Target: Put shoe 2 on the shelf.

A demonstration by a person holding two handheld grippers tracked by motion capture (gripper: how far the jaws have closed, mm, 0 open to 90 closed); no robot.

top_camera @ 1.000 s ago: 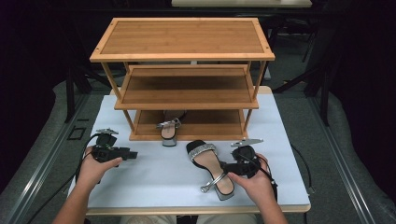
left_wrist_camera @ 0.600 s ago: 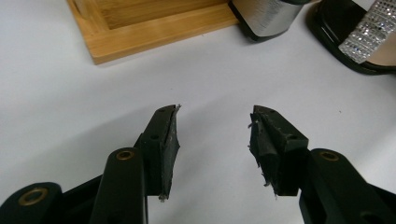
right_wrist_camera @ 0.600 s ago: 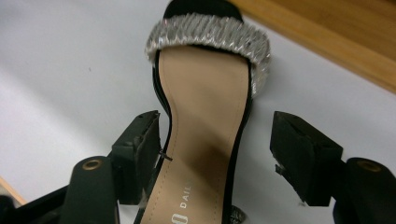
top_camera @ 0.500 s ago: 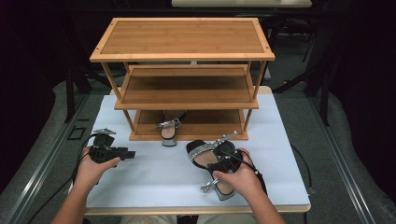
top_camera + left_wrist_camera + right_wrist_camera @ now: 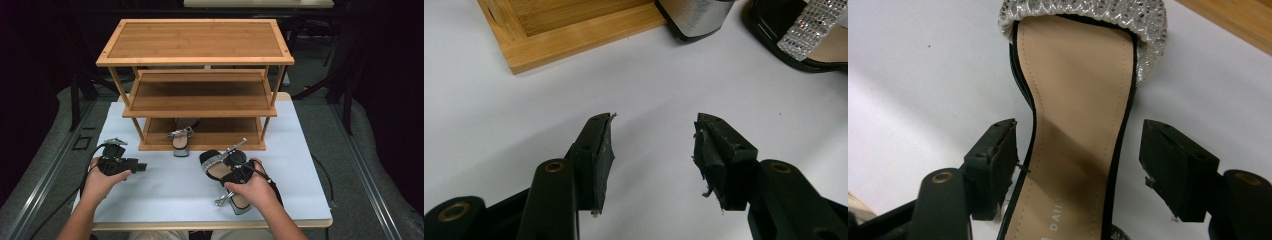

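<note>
Sandal point(image 5: 227, 182) first: a black high-heeled one with a tan insole and a glittery silver strap, lying on the white table point(image 5: 165, 197) at the near right, toe toward the rack. The right gripper point(image 5: 1078, 165) straddles its narrow waist; its jaws have just been opening and now stand wide, one on either side of the sole, with a clear gap on the far side, so nothing is pinched yet. Judging by this, the step in hand is lining up for the pick: the next move calls for lowering the jaws squarely over the waist and squeezing across the sole's edges, not the loose strap, so the shoe doesn't twist when lifted. At the near left, the left gripper point(image 5: 651, 150) hovers over bare tabletop, jaws about halfway apart and holding nothing. Farther back stands the wooden shoe rack point(image 5: 197, 60), three shelves high. Its lowest shelf holds the matching sandal point(image 5: 181, 137), heel poking out over the front edge, with free room beside it, likely where this one belongs. The middle and top shelves hold nothing.
</note>
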